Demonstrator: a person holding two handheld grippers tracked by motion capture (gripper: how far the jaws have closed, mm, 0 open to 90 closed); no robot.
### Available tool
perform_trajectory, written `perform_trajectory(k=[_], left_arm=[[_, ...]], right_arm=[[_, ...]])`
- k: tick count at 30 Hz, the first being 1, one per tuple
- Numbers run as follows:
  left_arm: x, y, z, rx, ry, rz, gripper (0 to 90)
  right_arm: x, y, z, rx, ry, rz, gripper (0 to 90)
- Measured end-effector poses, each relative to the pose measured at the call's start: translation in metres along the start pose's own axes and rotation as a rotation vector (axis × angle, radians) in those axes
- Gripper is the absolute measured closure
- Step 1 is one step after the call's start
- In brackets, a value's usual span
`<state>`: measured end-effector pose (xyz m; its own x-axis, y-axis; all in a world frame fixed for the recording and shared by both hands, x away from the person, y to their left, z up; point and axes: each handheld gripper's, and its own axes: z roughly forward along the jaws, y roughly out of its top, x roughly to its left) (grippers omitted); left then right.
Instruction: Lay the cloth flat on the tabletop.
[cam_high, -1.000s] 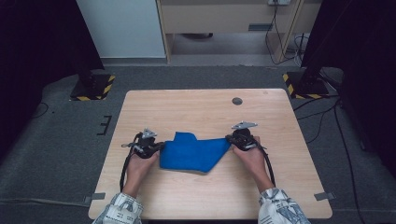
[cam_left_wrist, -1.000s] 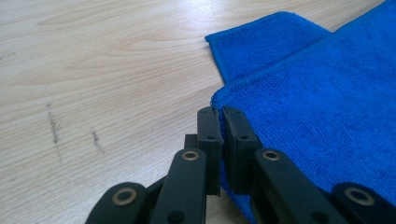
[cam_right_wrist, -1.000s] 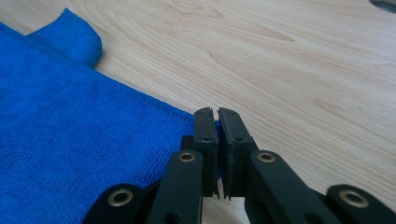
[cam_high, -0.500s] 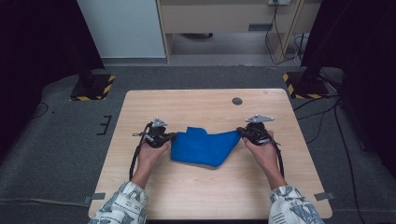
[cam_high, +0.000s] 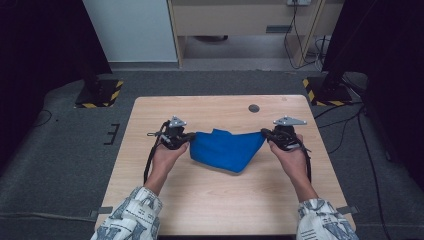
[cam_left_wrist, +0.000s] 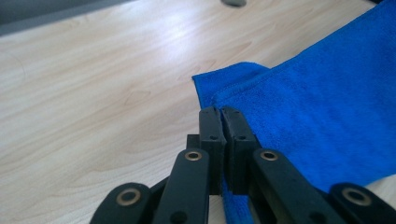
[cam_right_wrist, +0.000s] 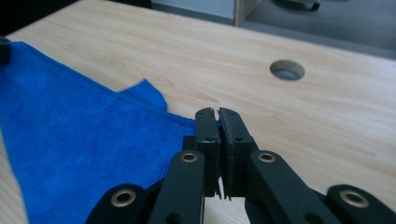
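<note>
While both tongs (cam_high: 190, 139) (cam_high: 263, 134) pinch the blue cloth (cam_high: 227, 150), a round hole (cam_high: 254, 108) lies beyond.

High view: we look forward and down from above the near edge, whole table (cam_high: 210, 200) in frame, far off. Left gripper view sits close behind its fingers (cam_left_wrist: 212, 126), facing 1 o'clock over the blue cloth (cam_left_wrist: 327, 107). Right gripper view likewise, cloth at 9 o'clock. All three share cloth and the table's hole (cam_right_wrist: 287, 70).
</note>
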<state>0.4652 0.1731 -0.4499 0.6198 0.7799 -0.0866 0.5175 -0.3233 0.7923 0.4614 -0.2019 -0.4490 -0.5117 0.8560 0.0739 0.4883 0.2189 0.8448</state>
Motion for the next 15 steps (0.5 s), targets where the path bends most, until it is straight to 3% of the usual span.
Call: perform_trajectory(k=[6,15], left_arm=[[-0.007,0.014,-0.022,-0.033,0.015,0.014,87.1],[-0.012,0.029,-0.041,-0.078,0.032,0.032,87.2]], right_arm=[[0.008,0.013,-0.021,-0.034,-0.008,-0.023,87.4],[0.014,0.026,-0.036,-0.068,-0.015,-0.037,87.4]])
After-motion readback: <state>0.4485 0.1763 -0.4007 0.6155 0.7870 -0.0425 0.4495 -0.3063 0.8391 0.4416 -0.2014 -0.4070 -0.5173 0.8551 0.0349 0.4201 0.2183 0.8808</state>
